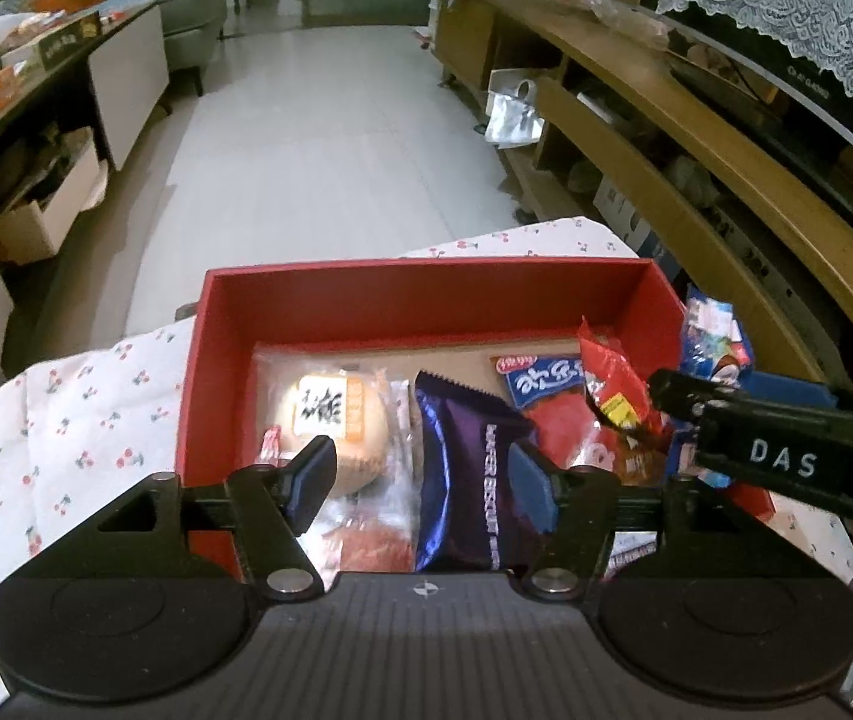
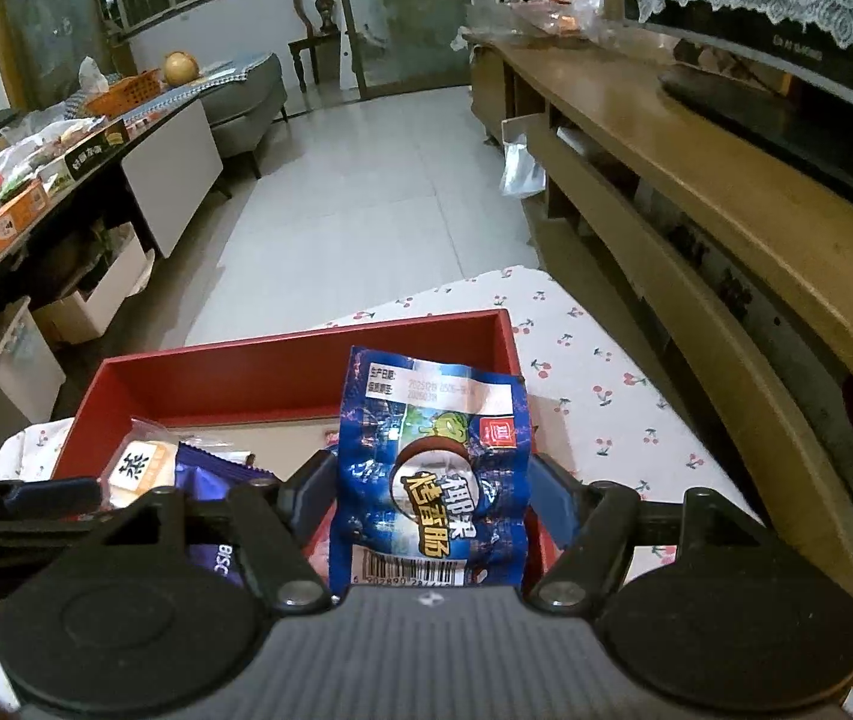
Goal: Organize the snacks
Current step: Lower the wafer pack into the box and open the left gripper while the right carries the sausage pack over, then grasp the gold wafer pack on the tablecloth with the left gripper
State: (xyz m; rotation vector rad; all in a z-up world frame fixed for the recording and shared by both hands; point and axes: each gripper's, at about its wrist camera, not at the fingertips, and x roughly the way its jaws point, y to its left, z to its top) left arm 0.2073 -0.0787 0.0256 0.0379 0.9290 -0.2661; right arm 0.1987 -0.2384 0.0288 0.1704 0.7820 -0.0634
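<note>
A red open box [image 1: 426, 294] sits on a cherry-print cloth [image 1: 78, 420]; it also shows in the right wrist view [image 2: 282, 372]. In it lie a round pastry in clear wrap [image 1: 330, 414], a purple wafer pack [image 1: 474, 468] and red snack packs [image 1: 606, 384]. My left gripper [image 1: 426, 480] is open and empty, hovering over the box's near side above the purple pack. My right gripper [image 2: 432, 498] is shut on a blue sausage pack [image 2: 432, 468], held upright over the box's right part. The right gripper also shows in the left wrist view [image 1: 672, 396], at the right with the blue pack [image 1: 714, 336].
A long wooden TV bench [image 2: 696, 192] runs along the right. A cluttered low table [image 1: 18, 78] with boxes stands at the left. Tiled floor [image 1: 330, 138] lies beyond the cloth-covered surface.
</note>
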